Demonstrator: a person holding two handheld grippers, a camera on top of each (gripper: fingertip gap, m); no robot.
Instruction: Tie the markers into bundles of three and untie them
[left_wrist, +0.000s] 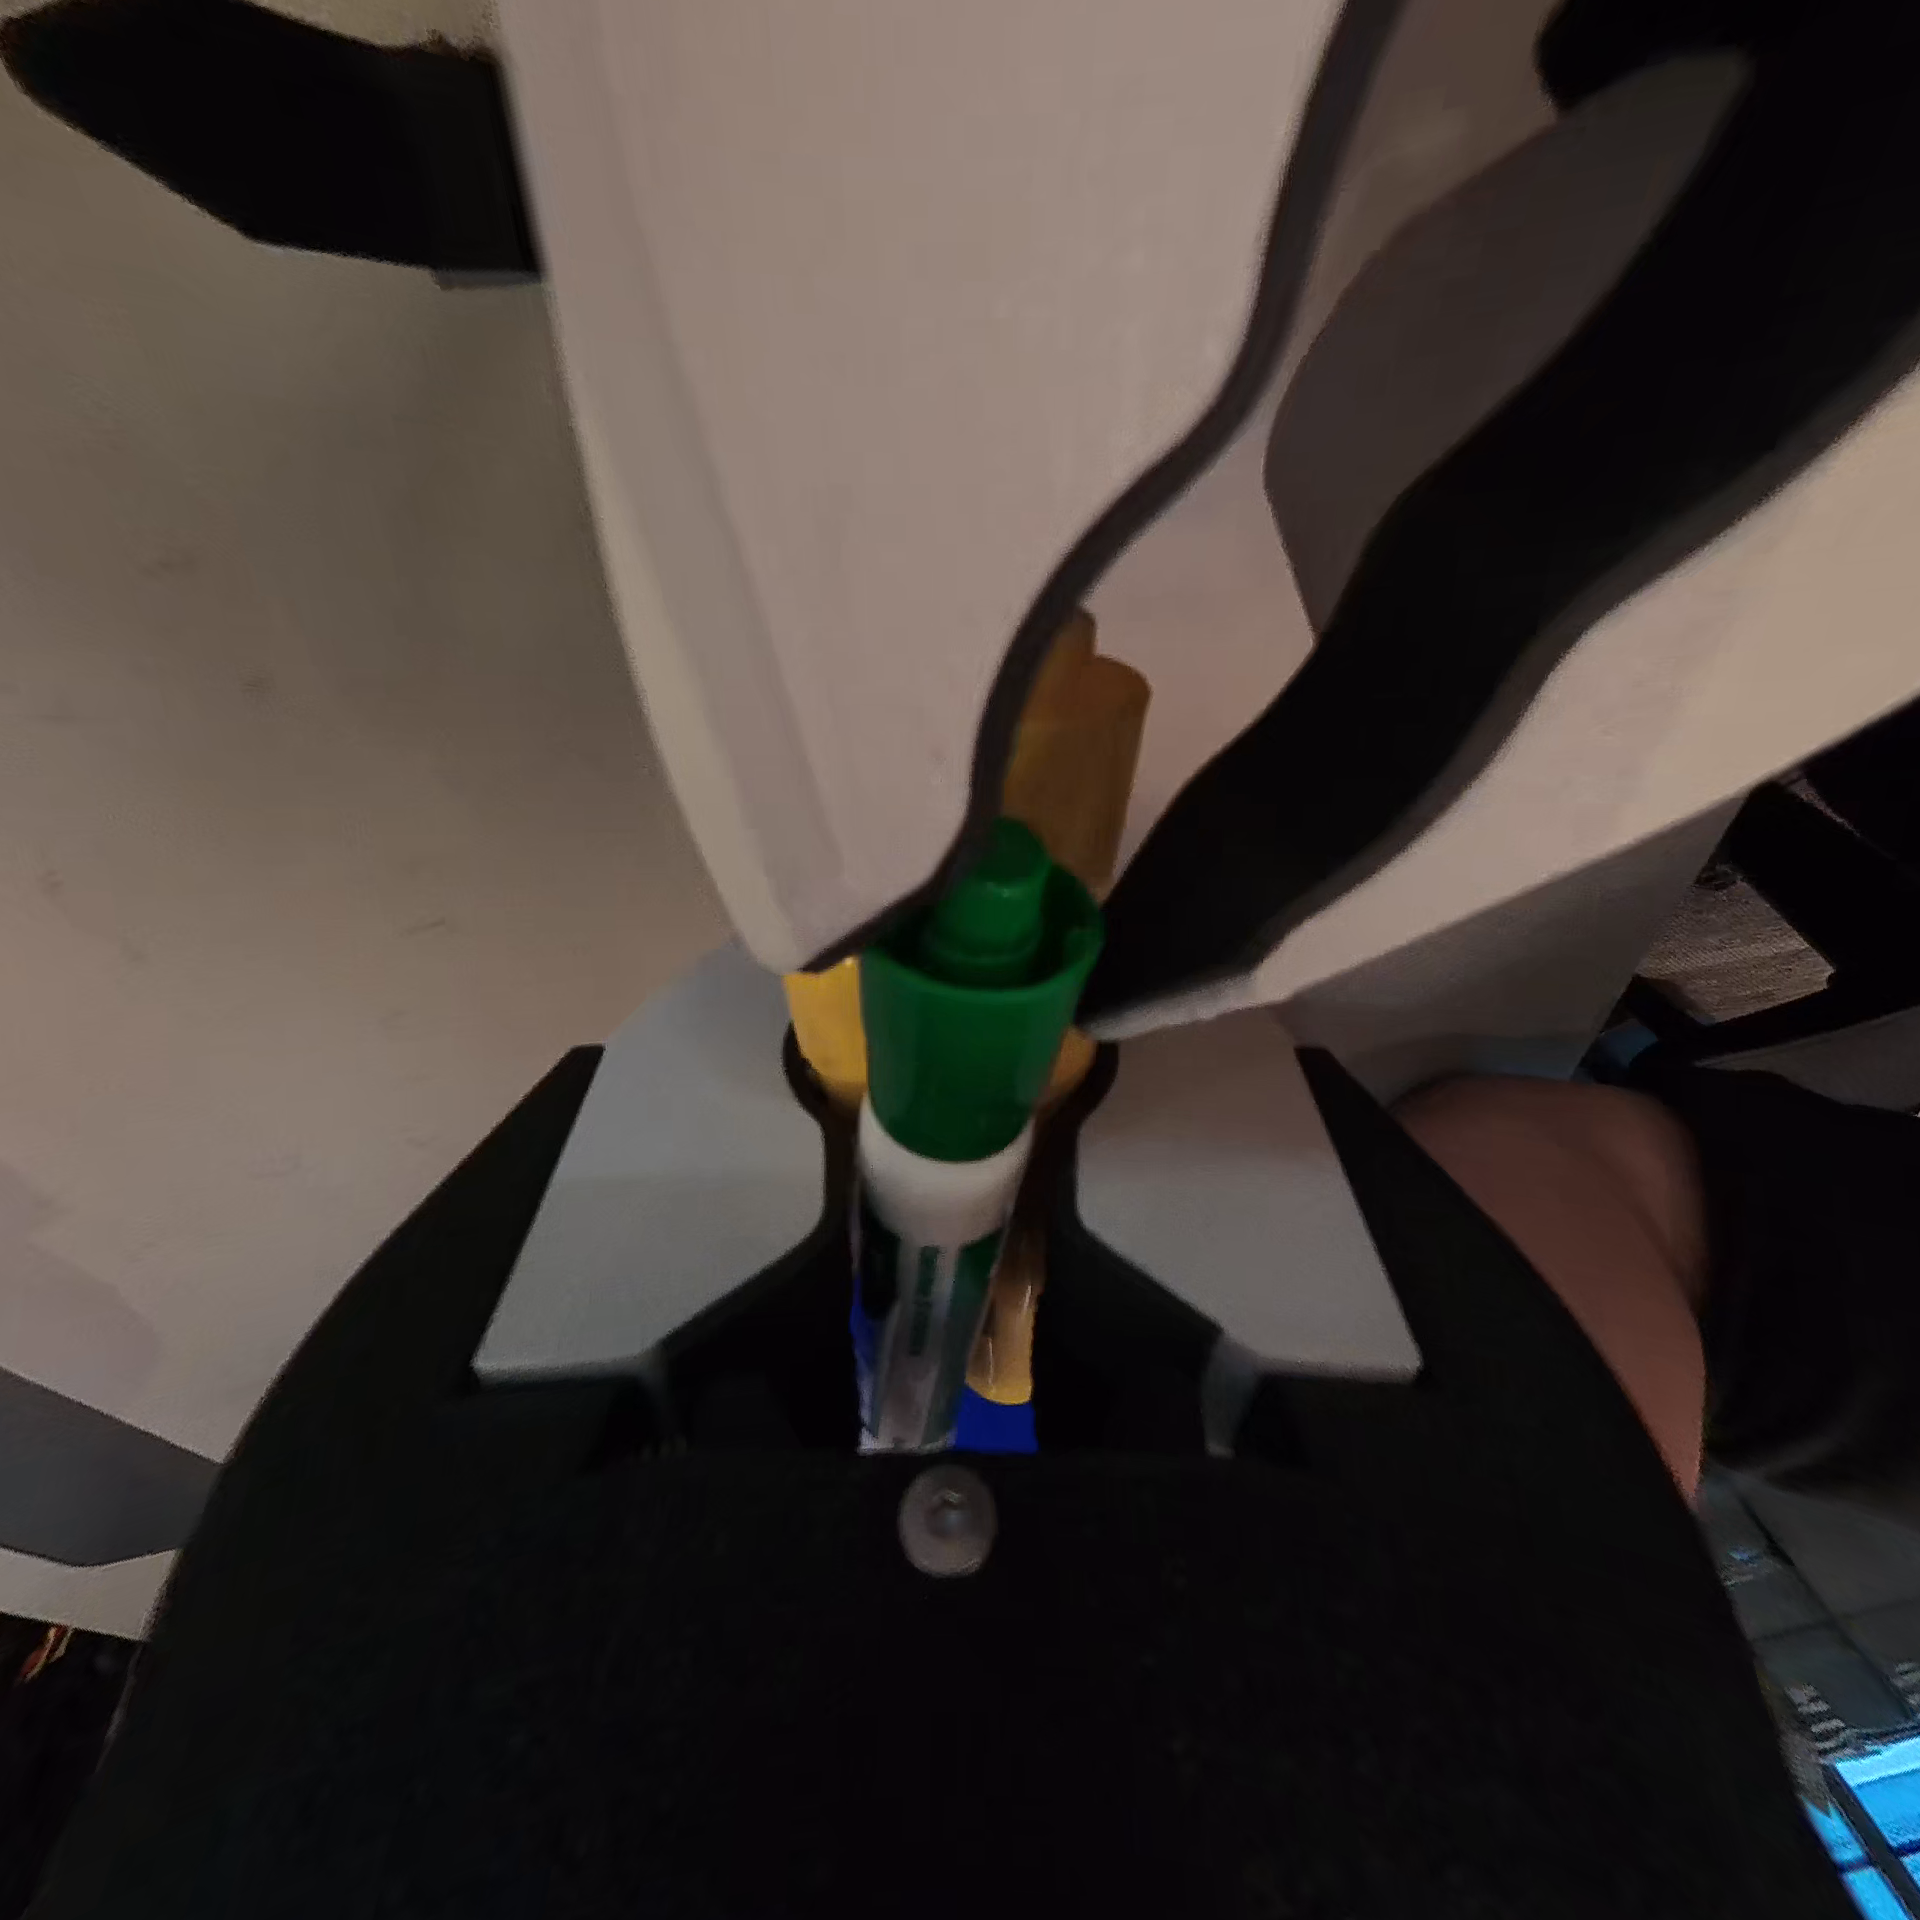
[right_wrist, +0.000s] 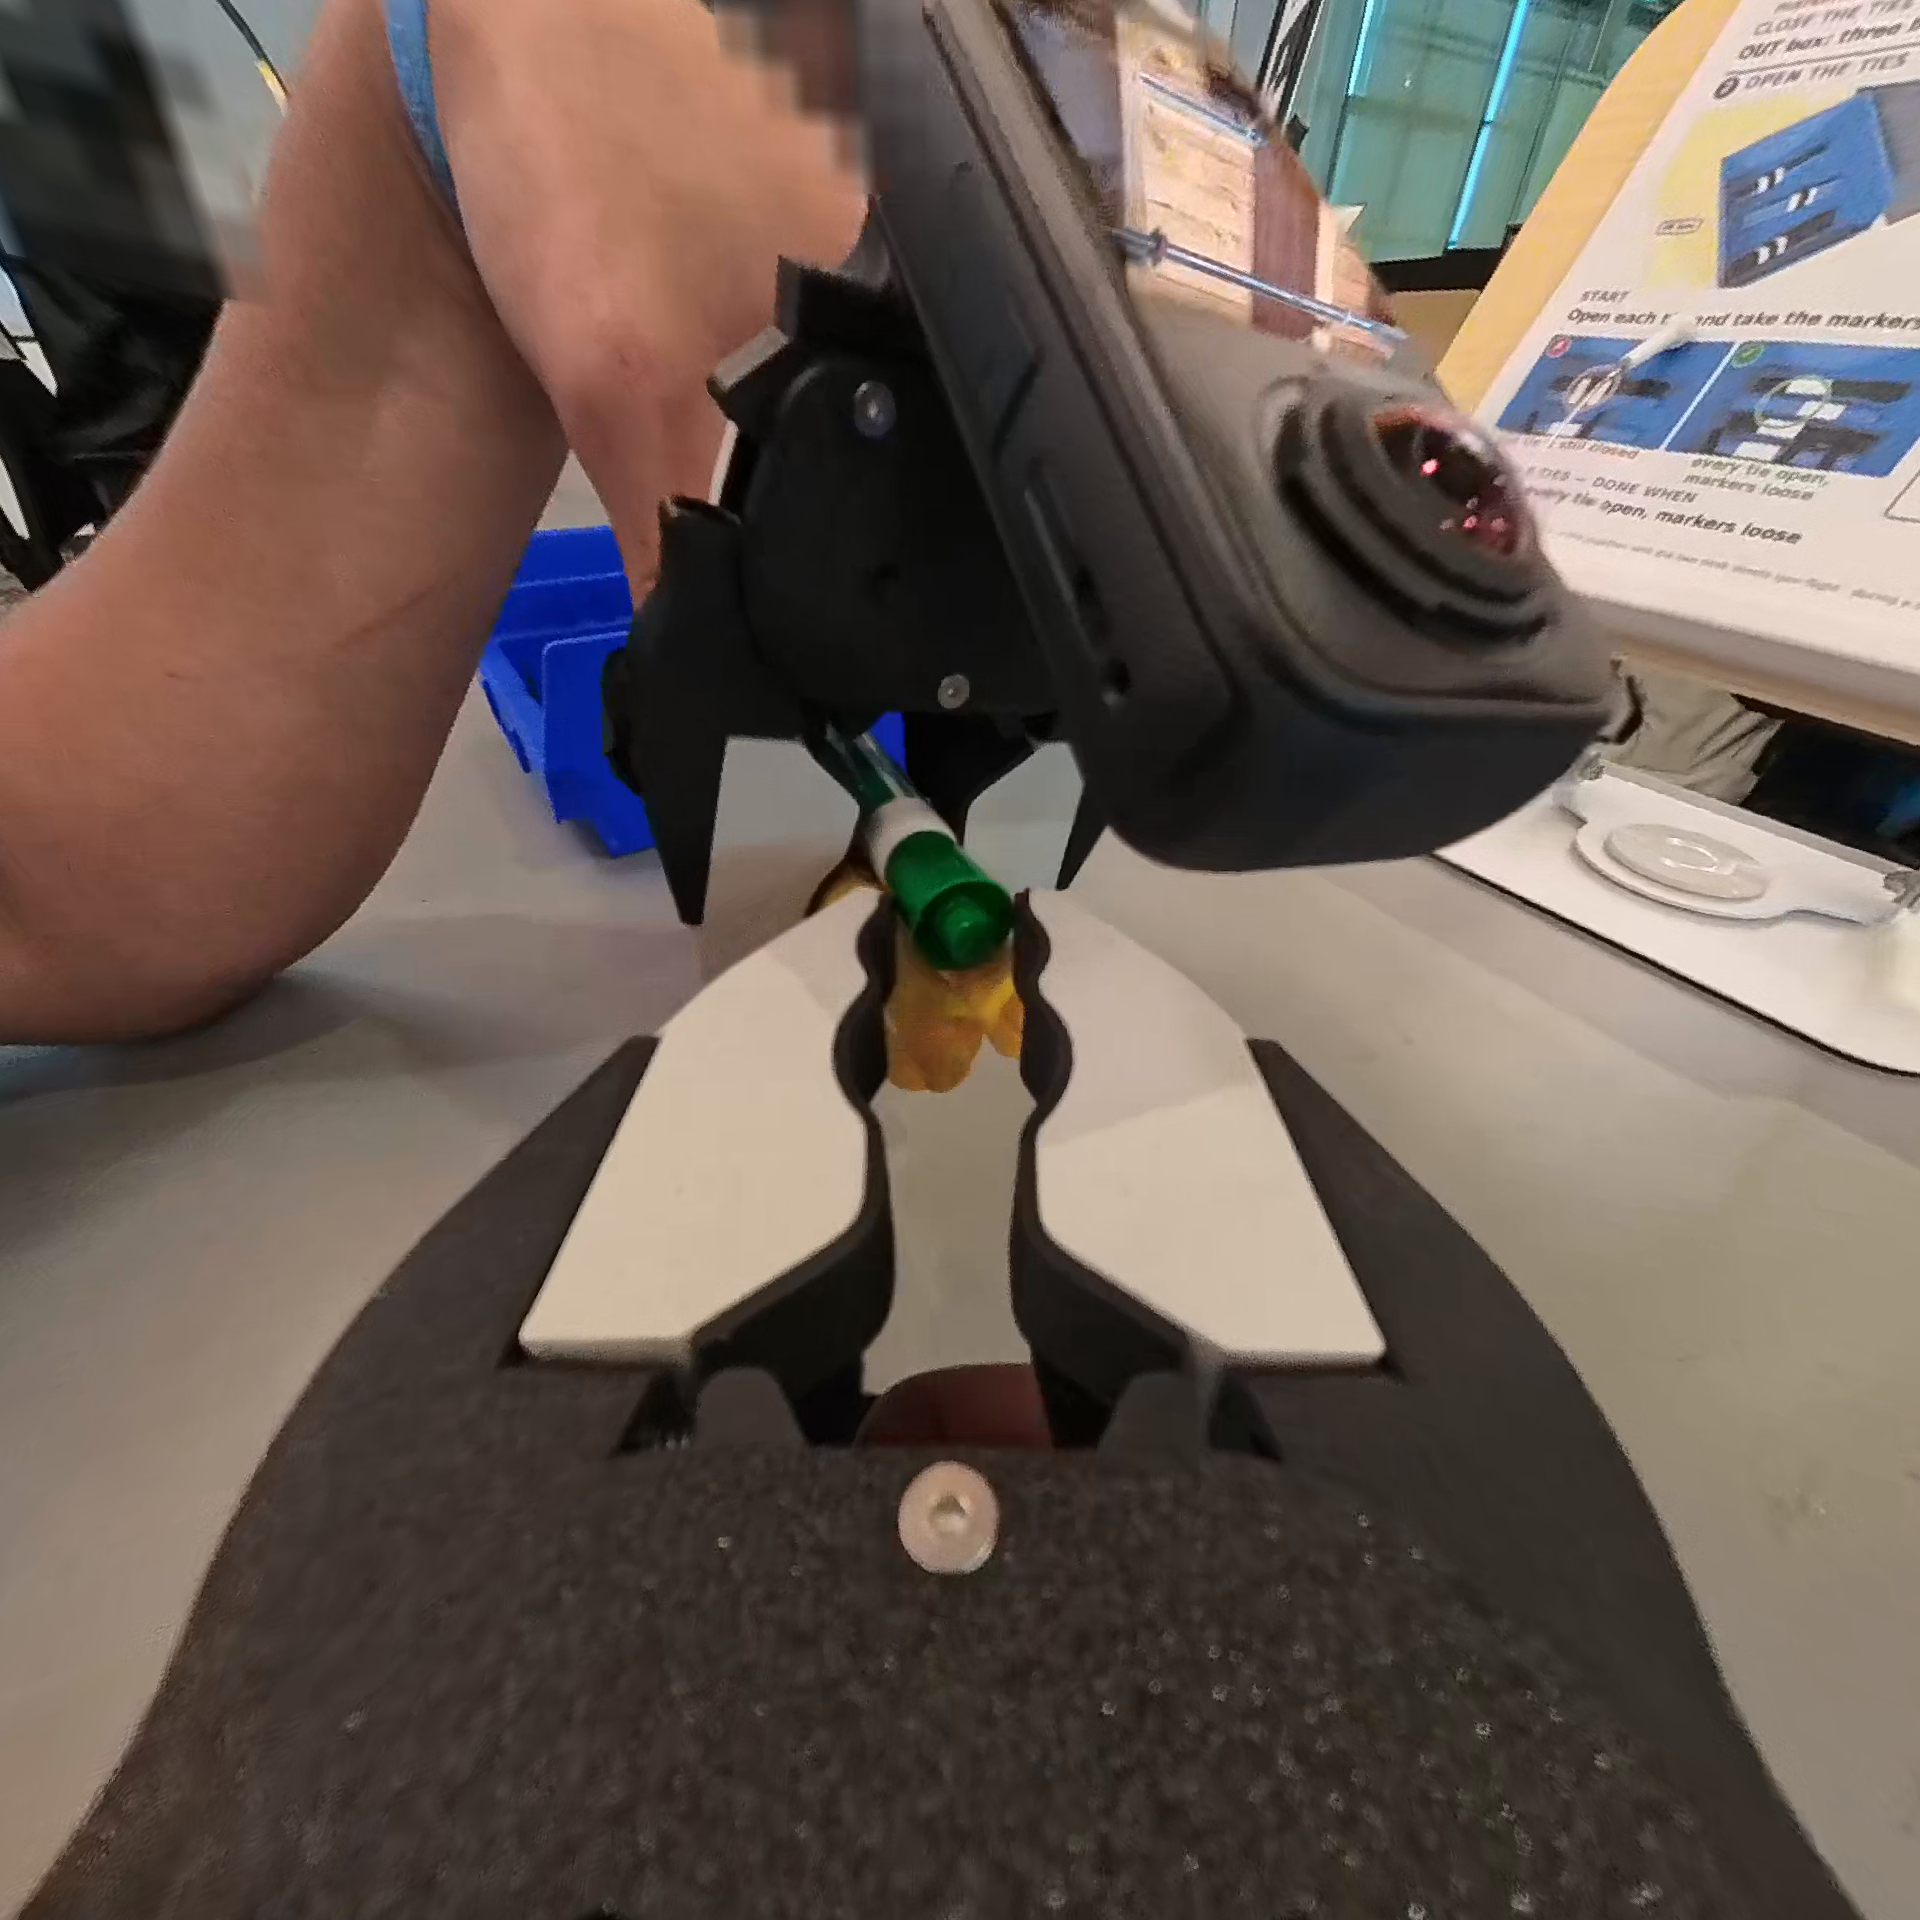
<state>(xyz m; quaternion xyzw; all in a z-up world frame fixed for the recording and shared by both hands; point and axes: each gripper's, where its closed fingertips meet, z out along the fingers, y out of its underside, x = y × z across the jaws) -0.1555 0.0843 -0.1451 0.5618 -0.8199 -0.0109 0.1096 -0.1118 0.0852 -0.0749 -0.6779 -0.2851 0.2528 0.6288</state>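
Note:
A bundle of markers, one with a green cap (left_wrist: 966, 1029) and yellow-capped ones (left_wrist: 1081, 748), sticks out forward from my left gripper (left_wrist: 951, 1060), which is shut on the barrels. My right gripper (left_wrist: 977, 977) comes in from above and ahead, its fingers on either side of the cap ends. In the right wrist view the green cap (right_wrist: 951, 914) and the yellow caps (right_wrist: 945, 1023) sit between the pads of my right gripper (right_wrist: 951, 925), which is closed on them. The left gripper (right_wrist: 883, 862) faces it, tilted down. The barrels are mostly hidden.
A blue bin (right_wrist: 561, 675) stands behind the left gripper on the grey table (right_wrist: 1455, 1143). An instruction board (right_wrist: 1714, 364) leans at the right, above a white tray with a clear disc (right_wrist: 1683, 862). A person's forearm (right_wrist: 312, 623) rests on the table at left. Tip to tip, the grippers are about 8 cm apart.

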